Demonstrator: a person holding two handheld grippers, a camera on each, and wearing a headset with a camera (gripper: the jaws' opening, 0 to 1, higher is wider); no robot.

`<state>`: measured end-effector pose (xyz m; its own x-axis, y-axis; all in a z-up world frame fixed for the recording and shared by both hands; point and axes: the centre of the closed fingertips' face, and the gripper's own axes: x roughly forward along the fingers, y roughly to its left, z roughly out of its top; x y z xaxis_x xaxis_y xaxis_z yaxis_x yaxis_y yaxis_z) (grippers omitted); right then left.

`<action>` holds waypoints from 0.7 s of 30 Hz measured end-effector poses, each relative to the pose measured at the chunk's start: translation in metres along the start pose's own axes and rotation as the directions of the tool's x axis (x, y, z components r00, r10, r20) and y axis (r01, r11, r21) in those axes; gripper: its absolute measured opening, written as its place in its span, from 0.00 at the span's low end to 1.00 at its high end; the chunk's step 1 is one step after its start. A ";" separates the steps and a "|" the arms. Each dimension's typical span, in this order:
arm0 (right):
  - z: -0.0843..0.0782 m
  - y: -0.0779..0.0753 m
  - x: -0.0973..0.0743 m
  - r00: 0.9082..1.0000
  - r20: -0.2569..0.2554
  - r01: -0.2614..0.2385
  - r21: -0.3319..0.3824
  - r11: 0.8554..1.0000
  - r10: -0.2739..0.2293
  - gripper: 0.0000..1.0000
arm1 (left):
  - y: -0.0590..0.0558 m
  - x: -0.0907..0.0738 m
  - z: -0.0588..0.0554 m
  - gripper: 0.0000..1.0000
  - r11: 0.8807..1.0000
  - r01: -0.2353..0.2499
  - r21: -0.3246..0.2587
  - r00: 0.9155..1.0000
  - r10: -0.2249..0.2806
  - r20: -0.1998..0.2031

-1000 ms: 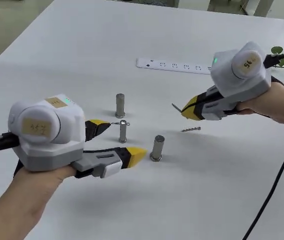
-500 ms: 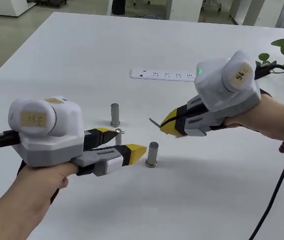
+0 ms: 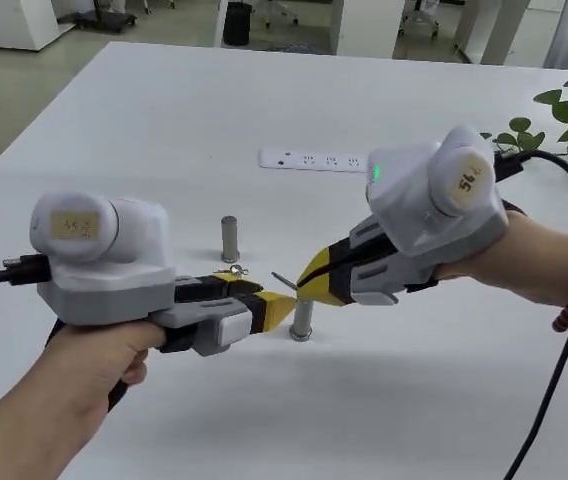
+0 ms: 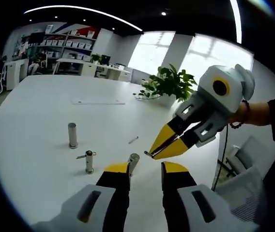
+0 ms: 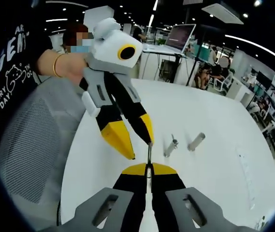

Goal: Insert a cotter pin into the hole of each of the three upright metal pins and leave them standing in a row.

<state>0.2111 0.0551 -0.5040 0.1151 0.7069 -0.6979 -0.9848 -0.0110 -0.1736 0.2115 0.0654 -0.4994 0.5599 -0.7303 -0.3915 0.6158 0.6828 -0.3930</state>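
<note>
In the head view, the middle metal pin (image 3: 234, 271) peeks out from behind my left gripper (image 3: 259, 296) on the white table (image 3: 164, 120). The back metal pin (image 3: 229, 238) stands just past the middle metal pin. The front metal pin (image 3: 302, 319) stands near it, closer to me. My right gripper (image 3: 314, 281) holds the held cotter pin (image 3: 284, 281) up in the air, between the middle metal pin and the front one.

In the left gripper view, my left gripper (image 4: 145, 169) has its jaws apart, with nothing in them. The middle metal pin (image 4: 89, 163) has the fitted cotter pin (image 4: 82, 156) through its hole. The front metal pin (image 4: 133, 161) is just right of it. The loose cotter pin (image 4: 133, 140) lies flat, farther off.

In the right gripper view, my right gripper (image 5: 148, 170) has its jaws squeezed tight on the held cotter pin (image 5: 148, 153). The middle metal pin (image 5: 171, 145) is just right of it. The back metal pin (image 5: 196, 141) is beside the middle metal pin.
</note>
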 end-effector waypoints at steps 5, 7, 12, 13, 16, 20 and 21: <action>0.000 0.009 0.002 1.000 -0.008 -0.027 -0.022 0.999 0.027 0.00 | -0.004 -0.001 -0.002 0.18 1.000 0.017 -0.023 1.000 -0.017 -0.007; 0.000 0.011 0.003 0.999 -0.018 -0.031 -0.041 0.999 0.030 0.00 | -0.007 -0.002 -0.004 0.17 0.999 0.033 -0.039 0.999 -0.033 -0.015; 0.001 0.018 0.005 0.999 -0.038 -0.042 -0.089 0.995 0.039 0.00 | -0.013 -0.003 -0.006 0.11 0.998 0.049 -0.047 0.999 -0.050 -0.020; 0.001 0.019 0.005 0.998 -0.040 -0.043 -0.092 0.995 0.040 0.00 | -0.013 -0.003 -0.006 0.11 0.998 0.049 -0.047 0.999 -0.050 -0.021; 0.001 0.022 0.006 0.998 -0.053 -0.047 -0.114 0.992 0.041 0.00 | -0.014 -0.003 -0.008 0.07 0.997 0.054 -0.048 0.998 -0.055 -0.029; 0.001 0.023 0.006 0.997 -0.058 -0.050 -0.125 0.991 0.043 0.00 | -0.014 -0.004 -0.010 0.02 0.997 0.051 -0.055 0.998 -0.053 -0.035; 0.001 0.024 0.005 0.997 -0.059 -0.049 -0.129 0.990 0.042 0.00 | -0.013 -0.004 -0.010 0.01 0.997 0.050 -0.056 0.998 -0.052 -0.034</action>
<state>0.1885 0.0593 -0.5112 0.0810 0.6629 -0.7443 -0.9641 -0.1372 -0.2272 0.1953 0.0594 -0.5009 0.5078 -0.7639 -0.3982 0.6115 0.6453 -0.4579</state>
